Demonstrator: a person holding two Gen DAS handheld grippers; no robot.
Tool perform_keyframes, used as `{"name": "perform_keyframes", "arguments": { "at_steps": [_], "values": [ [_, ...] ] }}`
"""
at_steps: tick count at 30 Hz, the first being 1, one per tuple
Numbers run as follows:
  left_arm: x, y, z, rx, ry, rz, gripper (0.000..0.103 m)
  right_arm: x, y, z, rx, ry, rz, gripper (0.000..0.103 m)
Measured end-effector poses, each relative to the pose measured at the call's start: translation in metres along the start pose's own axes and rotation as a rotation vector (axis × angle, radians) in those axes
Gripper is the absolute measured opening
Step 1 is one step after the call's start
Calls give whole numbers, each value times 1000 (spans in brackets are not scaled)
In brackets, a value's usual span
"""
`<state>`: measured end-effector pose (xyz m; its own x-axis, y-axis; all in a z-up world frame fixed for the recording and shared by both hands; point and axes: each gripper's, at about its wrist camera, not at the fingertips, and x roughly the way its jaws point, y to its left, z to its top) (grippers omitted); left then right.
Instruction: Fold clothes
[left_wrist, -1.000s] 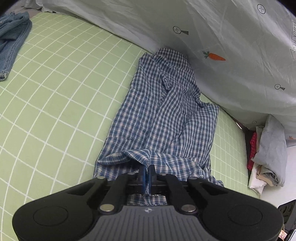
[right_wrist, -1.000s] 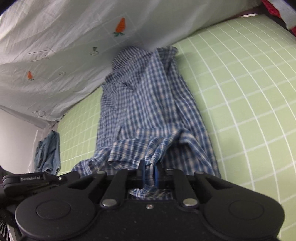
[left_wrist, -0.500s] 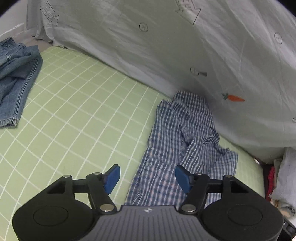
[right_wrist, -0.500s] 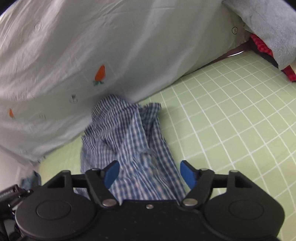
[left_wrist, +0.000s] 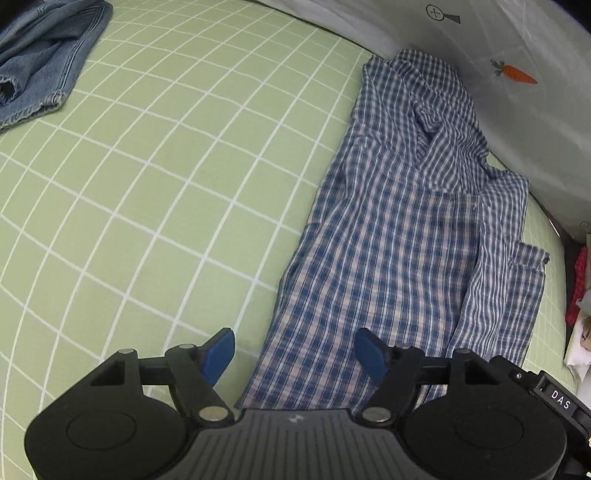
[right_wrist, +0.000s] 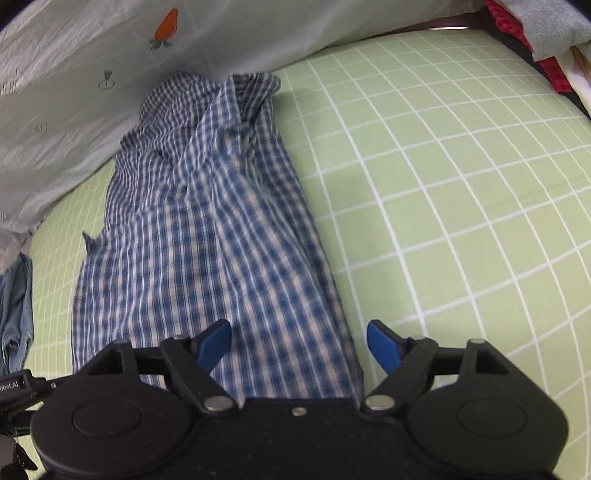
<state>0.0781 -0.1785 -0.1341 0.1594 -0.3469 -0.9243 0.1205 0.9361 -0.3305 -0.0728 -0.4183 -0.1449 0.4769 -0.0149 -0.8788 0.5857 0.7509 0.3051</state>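
The left tongs (left_wrist: 295, 350) stand wide, their jaws having just been opening, and nothing is pinched between the blue pads (left_wrist: 218, 352). The near hem of the plaid shirt (left_wrist: 399, 236) lies below and between them: its left edge runs up through the gap, so the left pad hangs over bare sheet and the right pad over cloth.

The right tongs (right_wrist: 301, 349) are also spread wide, freshly opened, gripping nothing. Here the shirt (right_wrist: 207, 240) fills most of the gap from the left pad (right_wrist: 214, 345) across, and its right edge falls just short of the right pad, which sits over the sheet.

The shirt lies flat and lengthwise on the bed, a long narrow strip of blue and white check running away from both tongs. Its far end is bunched and rumpled against a pale grey cloth (left_wrist: 517, 44) printed with small carrots (left_wrist: 515, 72), which rises along the far side of the bed. A sleeve or flap spreads out on one side of the strip.

The bed wears a light green sheet (left_wrist: 147, 166) with a white grid. A pair of blue jeans (left_wrist: 40, 55) lies crumpled well apart from the shirt. A stack of other clothes (right_wrist: 546, 40), red and grey among them, sits off the bed's edge.
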Motion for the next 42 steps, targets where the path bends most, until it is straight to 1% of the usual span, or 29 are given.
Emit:
{"name": "perform_keyframes", "arguments": {
  "at_steps": [3, 6, 7, 8, 9, 10, 11, 12, 13, 14, 15, 18, 21, 25, 28, 31, 35, 38, 42],
  "values": [
    [2, 6, -9, -38, 33, -26, 73, 2, -2, -11, 17, 39, 19, 85],
    [4, 13, -16, -81, 56, -67, 72, 0, -4, -18, 18, 40, 29, 86],
    [3, 16, -19, -96, 51, -79, 70, -1, -5, -20, 17, 40, 34, 85],
    [3, 18, -21, -107, 47, -89, 64, -2, -5, -22, 16, 34, 41, 83],
    [3, 21, -22, -114, 43, -96, 59, -4, -5, -25, 11, 26, 47, 75],
    [3, 23, -24, -121, 39, -103, 47, -5, -5, -27, 2, 22, 52, 60],
    [3, 25, -25, -128, 35, -111, 24, -6, -6, -28, -6, 25, 60, 48],
    [2, 27, -26, -132, 28, -125, 11, -6, -7, -30, -8, 36, 74, 22],
    [1, 28, -28, -133, 20, -145, 9, -6, -9, -33, -2, 40, 87, 16],
    [0, 29, -29, -134, 12, -166, 8, -9, -12, -36, 1, 28, 94, 14],
    [-1, 30, -31, -134, 3, -187, 8, -12, -15, -39, 2, 10, 99, 9],
    [-17, 29, -42, -108, -40, -202, 7, -27, -23, -52, 9, -35, 109, 7],
    [-34, 30, -61, -87, -69, -207, 6, -48, -32, -68, 2, -64, 112, 6],
    [-50, 29, -92, -93, -79, -200, 6, -74, -40, -96, -14, -63, 118, 6],
    [-66, 27, -116, -116, -84, -198, 6, -97, -50, -110, -26, -47, 134, 6],
    [-82, 19, -134, -151, -117, -198, 6, -116, -58, -107, -38, -45, 157, 6],
    [-98, 0, -144, -160, -206, -186, 6, -120, -72, -96, -9, -38, 234, 6],
    [-105, -9, -142, -215, -250, -206, 6, -116, -83, -87, 42, -16, 308, 5],
    [-123, -14, -133, -281, -284, -247, 5, -127, -90, -71, 125, -6, 393, 5]
  ]
}}
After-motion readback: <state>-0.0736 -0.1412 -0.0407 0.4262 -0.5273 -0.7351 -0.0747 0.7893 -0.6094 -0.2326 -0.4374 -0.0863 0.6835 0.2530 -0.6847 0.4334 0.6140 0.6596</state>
